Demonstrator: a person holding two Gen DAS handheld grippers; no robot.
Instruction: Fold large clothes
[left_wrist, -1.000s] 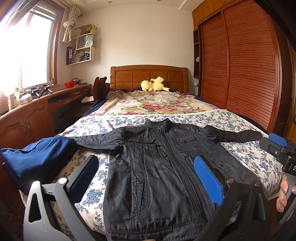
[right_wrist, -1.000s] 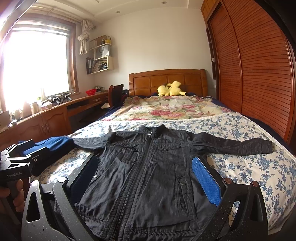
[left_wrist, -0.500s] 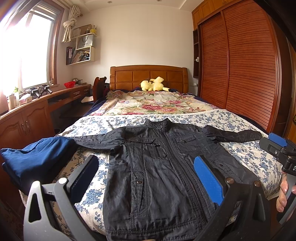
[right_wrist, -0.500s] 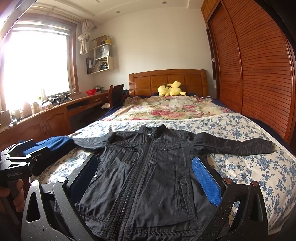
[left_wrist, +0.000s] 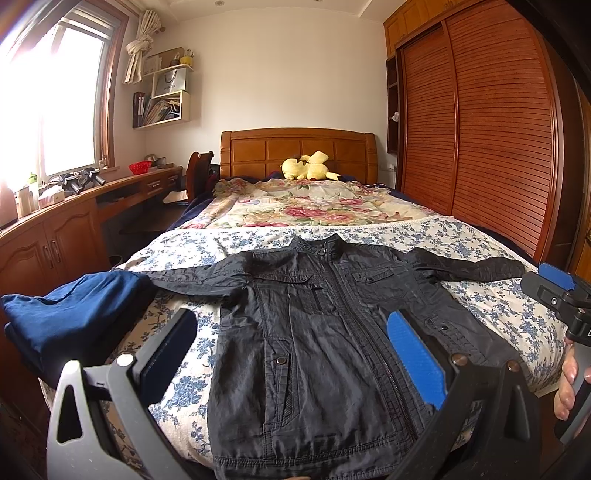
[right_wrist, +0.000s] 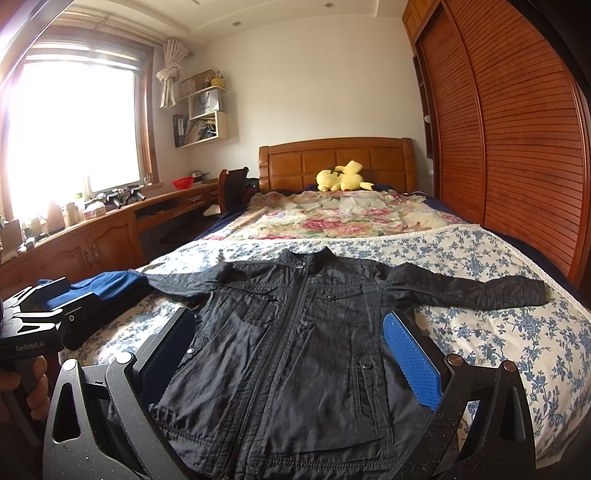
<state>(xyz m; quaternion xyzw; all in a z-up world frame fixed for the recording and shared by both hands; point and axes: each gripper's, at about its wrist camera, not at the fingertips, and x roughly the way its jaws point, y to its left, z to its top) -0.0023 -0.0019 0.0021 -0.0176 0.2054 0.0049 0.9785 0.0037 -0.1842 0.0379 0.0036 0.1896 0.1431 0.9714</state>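
a: what's on the bed (left_wrist: 491, 302)?

b: a black jacket (left_wrist: 314, 332), front side up on the blue-flowered cover. it's zipped to the collar, with both sleeves stretched out sideways and the hem toward the cameras. the cloth is crinkled, with chest pockets, snap buttons and a side pocket on each half.

a: and the tongs?

b: the left gripper (left_wrist: 291, 354) hangs over the lower part of the jacket, fingers spread wide, nothing between them. the right gripper (right_wrist: 288, 358) does the same, wide apart over the hem. neither touches the cloth.

a: anything beside it?

b: a blue folded garment (left_wrist: 74, 314) lies at the end of the left sleeve. a yellow plush toy (right_wrist: 341, 177) sits by the headboard, well apart.
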